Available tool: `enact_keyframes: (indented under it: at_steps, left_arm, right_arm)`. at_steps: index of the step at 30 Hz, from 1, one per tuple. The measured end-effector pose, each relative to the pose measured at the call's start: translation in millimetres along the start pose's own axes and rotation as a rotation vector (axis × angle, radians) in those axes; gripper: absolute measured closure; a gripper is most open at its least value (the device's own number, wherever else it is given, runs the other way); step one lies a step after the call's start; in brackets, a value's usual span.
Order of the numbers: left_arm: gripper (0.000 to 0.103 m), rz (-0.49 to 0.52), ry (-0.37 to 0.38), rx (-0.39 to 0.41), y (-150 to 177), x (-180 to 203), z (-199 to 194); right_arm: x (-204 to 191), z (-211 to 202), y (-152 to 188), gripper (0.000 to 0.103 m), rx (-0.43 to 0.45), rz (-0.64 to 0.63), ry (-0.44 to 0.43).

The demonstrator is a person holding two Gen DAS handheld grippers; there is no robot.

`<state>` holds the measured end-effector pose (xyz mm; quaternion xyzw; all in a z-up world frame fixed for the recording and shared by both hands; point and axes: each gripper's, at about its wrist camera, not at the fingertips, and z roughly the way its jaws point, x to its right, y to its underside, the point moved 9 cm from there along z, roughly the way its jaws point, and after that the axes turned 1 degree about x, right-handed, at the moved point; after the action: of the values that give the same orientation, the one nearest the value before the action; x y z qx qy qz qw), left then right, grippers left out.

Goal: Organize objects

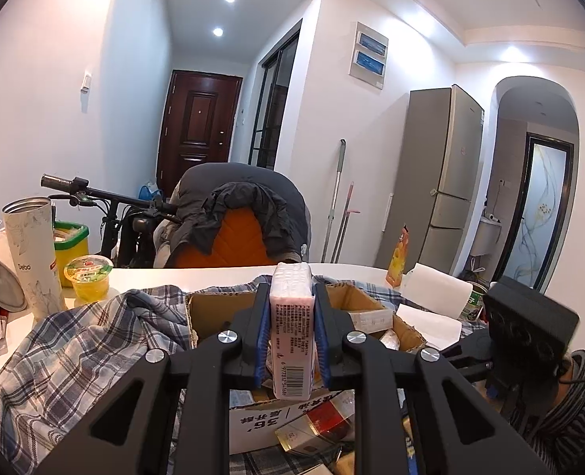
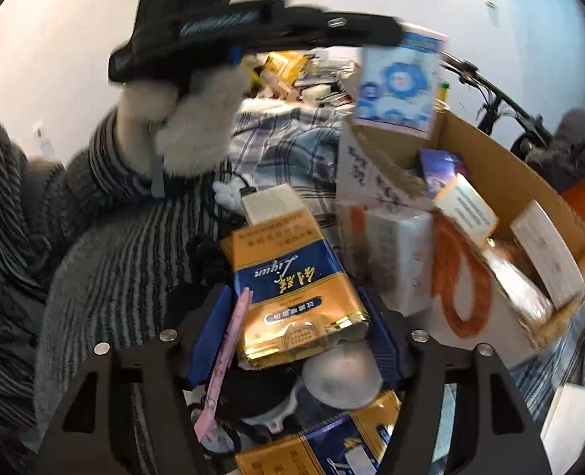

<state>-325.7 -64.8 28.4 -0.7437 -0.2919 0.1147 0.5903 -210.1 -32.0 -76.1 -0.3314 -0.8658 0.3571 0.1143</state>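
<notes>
Sorting in progress: one pack held over the box, another lined up for pickup

From left, a striped sleeve (image 2: pixel 106 261) and gloved hand (image 2: pixel 189 118) carry the left gripper (image 1: pixel 292 328), clamped edge-on around a pink tissue pack (image 1: pixel 292 328) held above the open cardboard box (image 2: pixel 502 182), apparently ready to drop it among the cartons already stacked inside; the box sits on a plaid cloth (image 1: pixel 82 340) spread across the white table (image 1: pixel 197 277). Toward the right, the right gripper (image 2: pixel 292 328) angles down with its blue pads standing apart on either side of a gold-and-blue packet (image 2: pixel 292 289), not visibly pressing it, with a pink strip (image 2: pixel 225 352) by its left pad: a likely next pick, though loose clutter around the packet could snag the grab
</notes>
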Motion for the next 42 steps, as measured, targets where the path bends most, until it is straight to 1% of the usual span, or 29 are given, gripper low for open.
enact_keyframes:
  at_steps: [2,7,9,12,14,16,19,21,23,25,27,28,29,30,32,33,35,37,38,42]
  left_arm:
    - [0.082,0.004,0.0,-0.001,0.6,0.5,0.5]
    - [0.082,0.001,0.003,0.0,1.1,0.5,0.5]
    - [0.082,0.0,0.001,0.0,1.5,0.2,0.4]
    - [0.082,-0.001,0.001,0.002,1.3,-0.1,-0.2]
    - [0.082,-0.003,0.003,0.003,1.3,-0.3,-0.2]
    - [0.082,-0.006,0.0,0.007,0.5,-0.5,-0.5]
    - [0.082,-0.026,-0.002,0.029,-3.3,-3.0,-3.5]
    - [0.082,-0.037,-0.008,0.044,-6.1,-5.8,-6.6]
    - [0.082,-0.043,-0.015,0.061,-8.1,-6.6,-8.0]
    - [0.082,-0.052,-0.009,0.076,-10.1,-5.7,-9.2]
    - [0.082,-0.057,-0.009,0.093,-13.0,-9.6,-15.9]
    - [0.082,-0.059,-0.009,0.097,-13.6,-9.8,-16.4]
    - [0.082,-0.064,-0.011,0.1,-13.9,-10.0,-16.3]
    - [0.082,-0.067,-0.011,0.1,-13.8,-10.0,-15.8]
    - [0.082,-0.069,-0.02,0.097,-13.1,-11.9,-15.3]
    - [0.082,-0.068,-0.023,0.093,-12.3,-11.7,-13.8]
    - [0.082,-0.07,-0.022,0.084,-10.2,-12.2,-12.7]
    - [0.082,-0.066,-0.021,0.075,-8.5,-10.5,-10.7]
    - [0.082,-0.062,-0.022,0.074,-8.0,-10.4,-11.0]
    - [0.082,-0.062,-0.023,0.069,-6.8,-8.3,-9.4]
  right_arm:
    - [-1.3,5.6,0.0,0.039,-0.017,-0.024,0.024]
    - [5.8,6.5,-1.5,0.039,-0.01,-0.047,0.08]
    - [5.2,6.9,-3.0,0.039,-0.008,-0.057,0.082]
    - [3.0,4.6,-5.1,0.042,0.0,-0.071,0.079]
    - [3.8,-1.6,-9.5,0.042,0.033,-0.064,0.076]
    - [5.2,-11.5,-16.3,0.042,0.081,-0.059,0.083]
    - [6.3,-33.7,-29.8,0.042,0.188,-0.048,0.083]
    - [11.6,-51.7,-40.2,0.042,0.277,-0.037,0.114]
    - [25.4,-74.0,-50.8,0.042,0.379,0.002,0.179]
    - [44.9,-95.6,-58.2,0.042,0.473,0.065,0.278]
    - [64.8,-113.7,-61.2,0.042,0.545,0.134,0.393]
    - [72.3,-119.3,-61.0,0.042,0.564,0.161,0.442]
    - [79.0,-123.1,-60.9,0.042,0.577,0.187,0.49]
    - [83.3,-124.2,-61.5,0.042,0.583,0.209,0.513]
    - [89.3,-122.0,-61.6,0.049,0.581,0.239,0.537]
    - [91.8,-117.6,-61.9,0.051,0.562,0.251,0.543]
    - [95.4,-110.0,-60.4,0.051,0.523,0.253,0.571]
    - [94.6,-106.9,-59.9,0.051,0.509,0.258,0.569]
    - [95.1,-107.3,-61.5,0.051,0.512,0.257,0.583]
    - [97.1,-113.7,-60.7,0.051,0.529,0.257,0.592]
